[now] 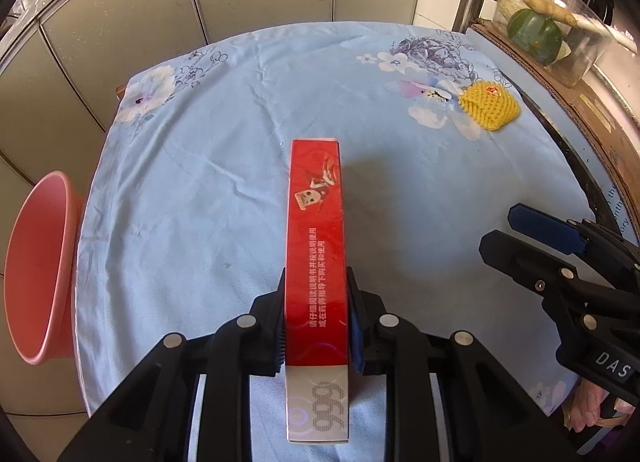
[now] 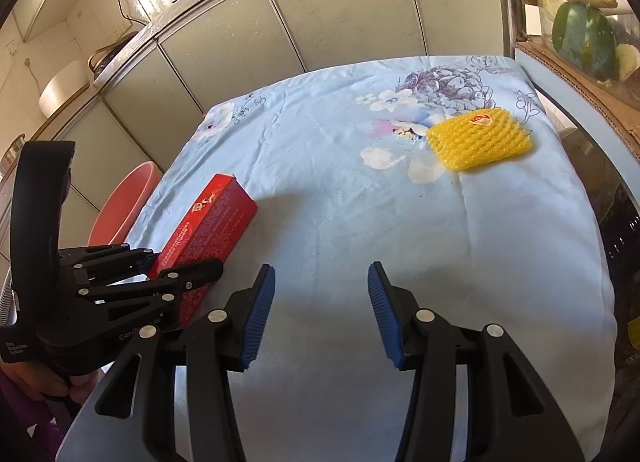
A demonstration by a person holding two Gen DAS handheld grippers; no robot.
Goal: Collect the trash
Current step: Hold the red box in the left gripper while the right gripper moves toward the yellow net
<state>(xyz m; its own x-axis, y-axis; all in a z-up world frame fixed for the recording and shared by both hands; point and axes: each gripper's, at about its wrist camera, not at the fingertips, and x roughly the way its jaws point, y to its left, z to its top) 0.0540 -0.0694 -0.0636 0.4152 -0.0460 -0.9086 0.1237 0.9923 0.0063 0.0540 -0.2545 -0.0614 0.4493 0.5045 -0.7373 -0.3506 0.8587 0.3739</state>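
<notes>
My left gripper (image 1: 316, 326) is shut on a long red box (image 1: 316, 246) and holds it on edge above the blue floral tablecloth (image 1: 224, 166). The box also shows in the right wrist view (image 2: 208, 230), clamped by the left gripper (image 2: 176, 266). My right gripper (image 2: 322, 314) is open and empty over the near part of the cloth; it shows at the right in the left wrist view (image 1: 516, 234). A yellow foam fruit net (image 2: 480, 138) lies on the cloth at the far right, also in the left wrist view (image 1: 490, 106).
A pink basin (image 1: 40, 270) stands beside the table's left edge, also in the right wrist view (image 2: 120, 210). Grey cabinet doors (image 2: 280, 30) run behind the table. A cardboard shelf with a green squash (image 1: 534, 34) is at the right.
</notes>
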